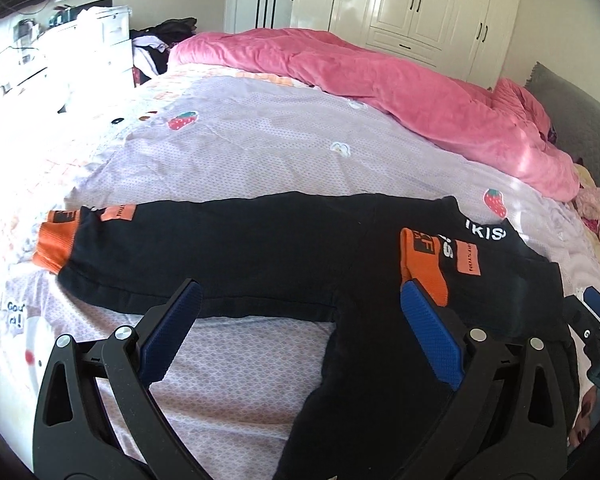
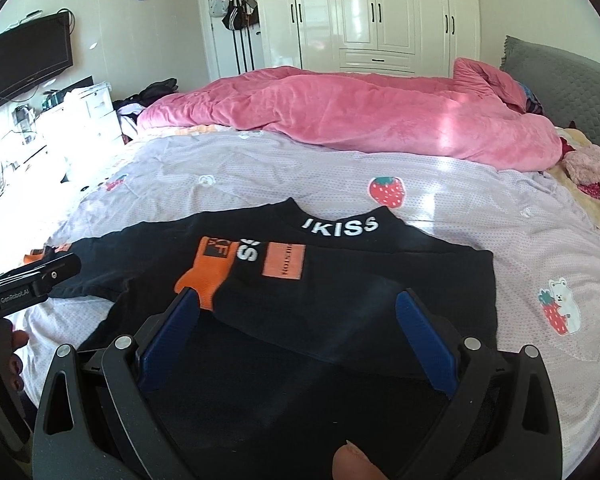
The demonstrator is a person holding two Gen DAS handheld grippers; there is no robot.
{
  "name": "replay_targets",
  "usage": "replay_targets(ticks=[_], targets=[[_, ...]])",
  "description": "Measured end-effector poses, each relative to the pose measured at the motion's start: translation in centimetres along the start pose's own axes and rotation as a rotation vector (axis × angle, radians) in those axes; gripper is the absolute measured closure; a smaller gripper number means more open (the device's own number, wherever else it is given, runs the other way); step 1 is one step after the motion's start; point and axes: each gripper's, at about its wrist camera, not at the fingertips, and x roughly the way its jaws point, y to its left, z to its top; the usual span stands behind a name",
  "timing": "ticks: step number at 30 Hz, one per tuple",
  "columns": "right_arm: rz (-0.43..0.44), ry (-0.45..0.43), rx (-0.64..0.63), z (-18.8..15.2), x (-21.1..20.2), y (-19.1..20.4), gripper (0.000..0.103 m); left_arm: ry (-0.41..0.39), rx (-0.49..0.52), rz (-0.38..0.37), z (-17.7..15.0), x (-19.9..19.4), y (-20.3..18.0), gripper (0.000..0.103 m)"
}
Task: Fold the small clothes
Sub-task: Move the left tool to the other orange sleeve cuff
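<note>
A small black sweatshirt (image 1: 260, 252) with orange cuffs and white "IKISS" lettering lies flat on the bed. Its left sleeve stretches out to the left, ending in an orange cuff (image 1: 56, 244). Its right sleeve is folded across the chest, its orange cuff (image 1: 420, 264) on the body. My left gripper (image 1: 300, 300) is open and empty above the lower hem. In the right wrist view the sweatshirt (image 2: 340, 300) fills the foreground, with the folded cuff (image 2: 210, 276) by my left finger. My right gripper (image 2: 300, 308) is open and empty just over the folded sleeve.
The lilac strawberry-print sheet (image 1: 240, 152) covers the bed. A pink duvet (image 2: 340, 112) is heaped along the far side. A grey headboard (image 2: 572, 84) and pink fluffy clothes (image 2: 592, 168) lie at the right. A TV (image 2: 28, 60) and white drawers stand at the left.
</note>
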Motion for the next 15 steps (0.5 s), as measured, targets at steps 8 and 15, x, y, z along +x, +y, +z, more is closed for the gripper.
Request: replay_targets(ticks=[8, 15], targets=[[0.046, 0.009, -0.045, 0.2, 0.5, 4.0, 0.005, -0.012, -0.047, 0.059, 0.3, -0.1, 3.1, 0.009], [0.076, 0.030, -0.093, -0.1, 1.3, 7.5, 0.005, -0.015, -0.074, 0.103, 0.3, 0.1, 5.7, 0.009]])
